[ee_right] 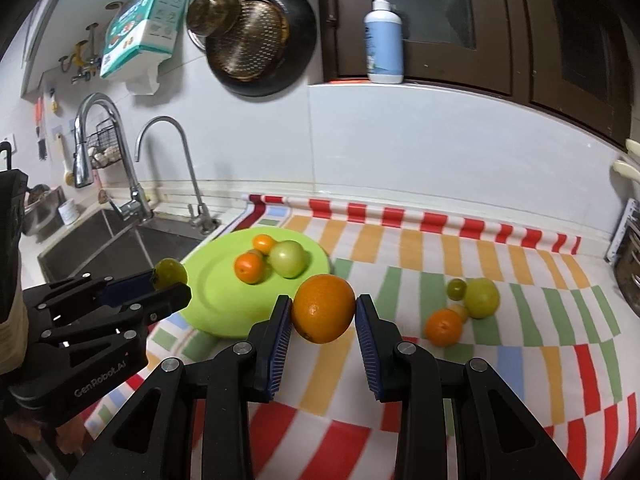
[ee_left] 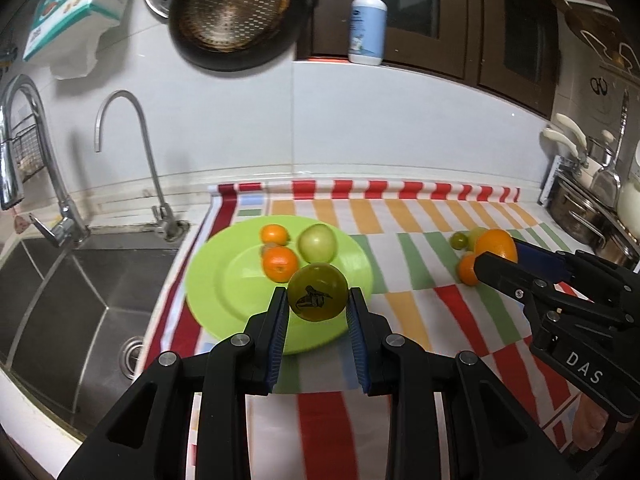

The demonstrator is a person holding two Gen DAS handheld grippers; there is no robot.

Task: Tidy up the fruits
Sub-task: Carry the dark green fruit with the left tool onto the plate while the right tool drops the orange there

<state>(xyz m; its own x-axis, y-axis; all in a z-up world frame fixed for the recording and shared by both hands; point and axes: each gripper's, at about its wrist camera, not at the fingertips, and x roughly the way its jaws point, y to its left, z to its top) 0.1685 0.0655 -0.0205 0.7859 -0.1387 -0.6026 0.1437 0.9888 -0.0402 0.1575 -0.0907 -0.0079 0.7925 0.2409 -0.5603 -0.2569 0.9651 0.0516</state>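
Observation:
My left gripper [ee_left: 318, 300] is shut on a dark green round fruit [ee_left: 318, 293] with a black sticker, held above the near edge of a lime green plate [ee_left: 224, 280]. On the plate lie two small oranges [ee_left: 280, 264] and a pale green fruit [ee_left: 317, 243]. My right gripper [ee_right: 323, 312] is shut on a large orange [ee_right: 323, 308], held over the striped cloth [ee_right: 400, 360] to the right of the plate [ee_right: 208, 280]. Loose on the cloth at the right sit a small orange [ee_right: 443, 326], a pale green fruit [ee_right: 482, 297] and a small dark green fruit [ee_right: 456, 289].
A steel sink [ee_left: 72, 300] with two taps [ee_left: 128, 152] lies left of the plate. Pans [ee_left: 232, 12] hang on the tiled wall, and a pump bottle [ee_left: 367, 24] stands on the ledge. Pots and utensils [ee_left: 592, 208] crowd the far right of the counter.

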